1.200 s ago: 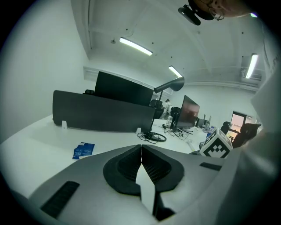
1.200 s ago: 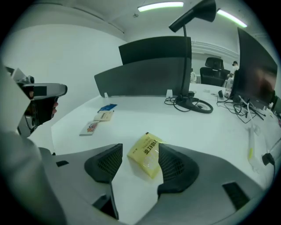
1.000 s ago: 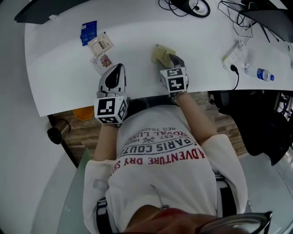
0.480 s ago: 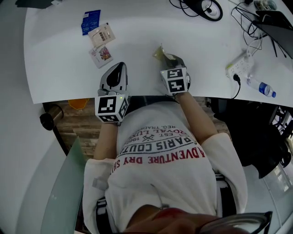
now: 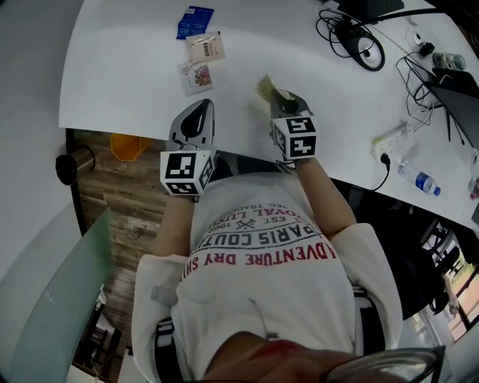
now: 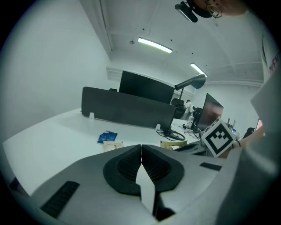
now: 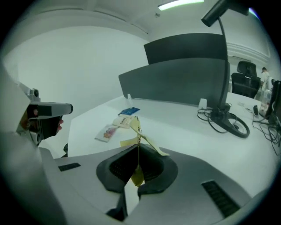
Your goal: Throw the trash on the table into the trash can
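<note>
- White table ran across the top of the head view. Wood floor showed below its near edge, and the gripper views had office partitions and monitors behind.
- Far left, below the table edge, sat an orange tub and a dark round canister. Either could have been the trash can; I could not tell which.
- Three pieces of trash lay flat on the table left of centre, in a loose row. A blue packet was farthest from the person, a white packet lay just beside it, and a printed packet was nearest.
- No gripper touched any of the three, so by my read they were not yet cleared.
- Left gripper hovered over the near table edge, just short of the printed packet. Its jaws were pressed together with nothing between them. It was likely just parked while the other hand worked.
- Right gripper sat to its right, jaws clamped on a yellow wrapper.
- The thin sheet was pinched low down, so the rest stuck up and flopped over the jaw tips. It looked raised off the table, but I was not certain.
- My judgement: the trash cans, if that was what they were, sat to the left, so the carry would cross the left gripper. The grip was only an edge pinch, so the wrapper could slip on the way.
- Further right were cables, a power strip and a water bottle. They were probably desk gear rather than trash, and sat well apart from both grippers.
</note>
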A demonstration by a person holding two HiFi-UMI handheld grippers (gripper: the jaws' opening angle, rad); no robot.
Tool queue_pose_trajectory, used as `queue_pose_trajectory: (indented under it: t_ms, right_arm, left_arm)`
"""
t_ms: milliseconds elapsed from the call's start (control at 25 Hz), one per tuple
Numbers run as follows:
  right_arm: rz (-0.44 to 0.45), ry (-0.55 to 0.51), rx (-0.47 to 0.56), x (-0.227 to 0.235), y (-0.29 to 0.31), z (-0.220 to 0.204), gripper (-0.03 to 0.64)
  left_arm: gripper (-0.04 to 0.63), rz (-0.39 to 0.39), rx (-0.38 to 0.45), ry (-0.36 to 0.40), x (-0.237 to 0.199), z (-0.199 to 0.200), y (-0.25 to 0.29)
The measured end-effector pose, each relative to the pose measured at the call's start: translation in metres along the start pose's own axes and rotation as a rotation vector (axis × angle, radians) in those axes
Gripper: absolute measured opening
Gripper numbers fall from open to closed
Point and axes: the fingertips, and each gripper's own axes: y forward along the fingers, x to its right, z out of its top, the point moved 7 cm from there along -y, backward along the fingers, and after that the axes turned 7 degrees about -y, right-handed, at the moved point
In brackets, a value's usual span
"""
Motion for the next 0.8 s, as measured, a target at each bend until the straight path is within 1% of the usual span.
queue_pose_trajectory:
  t_ms: [200,280,360,440,480,600,680,800]
  right_arm:
    - [0.074,-0.056,0.054,-0.048,0.019,0.047,0.029]
    - [0.120,-0.085,0.066,-0.081,0.025,0.062,0.029]
    - [0.169,-0.122,0.077,-0.124,0.034,0.078,0.029]
    - [0.227,-0.169,0.085,-0.178,0.048,0.094,0.029]
    - [0.261,-0.198,0.085,-0.209,0.057,0.101,0.029]
    - [0.371,-0.296,0.067,-0.307,0.089,0.115,0.029]
    - [0.439,-0.334,0.047,-0.371,0.112,0.118,0.029]
    - [0.545,-0.412,0.004,-0.462,0.140,0.115,0.029]
  left_arm:
    - [0.023,0.081,0.076,-0.033,-0.039,0.009,-0.045]
    - [0.023,0.118,0.105,-0.050,-0.060,0.008,-0.071]
    - [0.023,0.153,0.132,-0.067,-0.089,0.008,-0.103]
    - [0.023,0.203,0.158,-0.089,-0.125,0.005,-0.139]
    - [0.023,0.240,0.171,-0.105,-0.146,0.002,-0.159]
    - [0.023,0.391,0.198,-0.157,-0.214,-0.012,-0.225]
    - [0.023,0.476,0.208,-0.187,-0.260,-0.024,-0.268]
    - [0.023,0.579,0.235,-0.265,-0.314,-0.048,-0.332]
